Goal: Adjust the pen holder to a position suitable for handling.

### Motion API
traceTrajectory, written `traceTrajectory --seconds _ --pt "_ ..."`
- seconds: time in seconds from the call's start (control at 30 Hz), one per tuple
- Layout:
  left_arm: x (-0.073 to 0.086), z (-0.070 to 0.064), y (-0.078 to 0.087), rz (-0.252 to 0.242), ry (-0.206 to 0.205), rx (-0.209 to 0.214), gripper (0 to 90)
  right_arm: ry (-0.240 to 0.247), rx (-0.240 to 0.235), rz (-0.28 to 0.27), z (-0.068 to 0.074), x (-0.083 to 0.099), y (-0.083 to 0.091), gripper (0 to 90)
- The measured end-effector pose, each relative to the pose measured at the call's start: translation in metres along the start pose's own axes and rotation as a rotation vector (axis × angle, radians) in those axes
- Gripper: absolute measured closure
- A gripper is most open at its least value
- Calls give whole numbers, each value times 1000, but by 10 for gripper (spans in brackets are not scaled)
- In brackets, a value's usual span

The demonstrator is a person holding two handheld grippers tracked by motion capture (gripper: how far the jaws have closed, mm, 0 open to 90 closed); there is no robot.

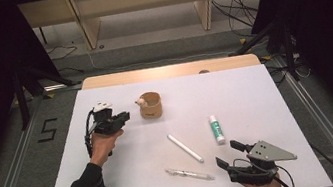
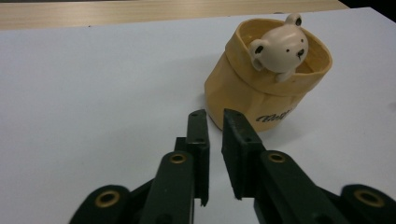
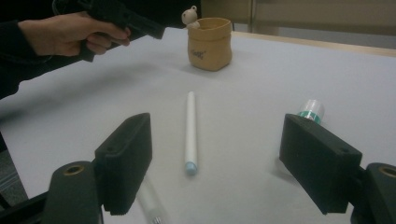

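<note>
From the high view, a white matte table (image 1: 129,160) is seen with a round tan pen cup (image 1: 150,105) toward the far left-middle, a little bear figure perched on its rim. The left gripper (image 1: 121,117) is held just beside the cup, not touching it. A slim white pen (image 1: 185,148), a clear pen (image 1: 189,174) and a stubby glue stick (image 1: 216,129) are laid out loose in the middle, each apart from the others, with plenty of bare surface around them. The right gripper (image 1: 229,153) is parked by the near edge, jaws spread wide.

In the left gripper view, the jaws are nearly shut with a thin gap and nothing between them. The cup (image 2: 266,77) looks soft and wrinkled, rim folded over, the bear (image 2: 280,46) smooth and glossy.

In the right gripper view, blocky padded jaws are wide apart and empty. The white pen (image 3: 190,133) is lined up between them, the glue stick (image 3: 310,111) behind the right-hand jaw, the cup (image 3: 209,43) farther back.
</note>
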State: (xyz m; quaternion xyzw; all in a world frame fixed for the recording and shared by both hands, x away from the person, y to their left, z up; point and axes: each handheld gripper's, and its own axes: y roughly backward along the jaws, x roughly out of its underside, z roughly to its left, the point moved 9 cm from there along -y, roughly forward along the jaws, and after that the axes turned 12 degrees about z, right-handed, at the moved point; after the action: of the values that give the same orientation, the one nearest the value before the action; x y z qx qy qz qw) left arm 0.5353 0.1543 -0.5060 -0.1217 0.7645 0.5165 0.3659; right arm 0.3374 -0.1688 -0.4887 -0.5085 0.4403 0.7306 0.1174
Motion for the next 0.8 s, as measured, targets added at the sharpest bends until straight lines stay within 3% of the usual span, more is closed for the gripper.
traceTrajectory --seconds 0.13,0.27,0.53,0.8 --pt "-7 0 -8 10 -8 -4 890 4 -1 3 0 0 0 262" --pt "-13 2 -19 19 -7 -10 892 6 -1 2 1 0 0 263" --pt "-19 6 -37 23 50 8 893 5 -4 2 1 0 0 262" --pt "-22 -1 -48 50 40 3 894 5 -8 7 2 1 -1 262"
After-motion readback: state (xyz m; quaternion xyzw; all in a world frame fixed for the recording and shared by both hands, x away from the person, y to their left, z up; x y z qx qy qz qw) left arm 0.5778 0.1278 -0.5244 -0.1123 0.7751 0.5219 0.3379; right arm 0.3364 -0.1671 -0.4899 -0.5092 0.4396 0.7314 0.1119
